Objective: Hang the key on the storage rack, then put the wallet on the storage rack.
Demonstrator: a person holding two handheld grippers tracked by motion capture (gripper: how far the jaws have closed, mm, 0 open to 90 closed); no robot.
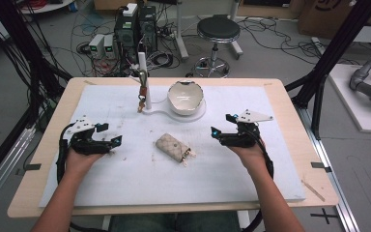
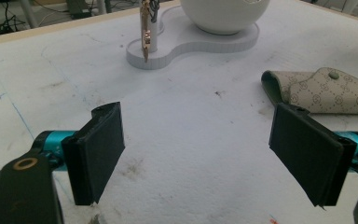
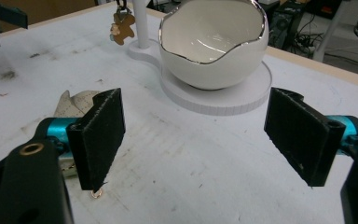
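A beige patterned key pouch (image 1: 173, 147) lies flat at the middle of the white mat, with a small gold bit sticking out at its right end. My left gripper (image 1: 111, 134) rests to its left, open, with only bare mat between the jaws (image 2: 198, 126); the pouch (image 2: 326, 91) lies beyond its right jaw. To the pouch's right, my right gripper (image 1: 222, 124) is open and holds nothing (image 3: 193, 116). The pouch (image 3: 77, 105) peeks out behind its left jaw. Neither gripper touches the pouch.
At the back of the mat stands a white eggshell-shaped bowl (image 1: 186, 96) on a white base (image 3: 223, 100). A thin white post (image 1: 145, 82) on the same base carries hanging keys (image 2: 145, 32) and a brown charm (image 3: 121, 25). The wooden table edge (image 1: 290, 111) frames the mat.
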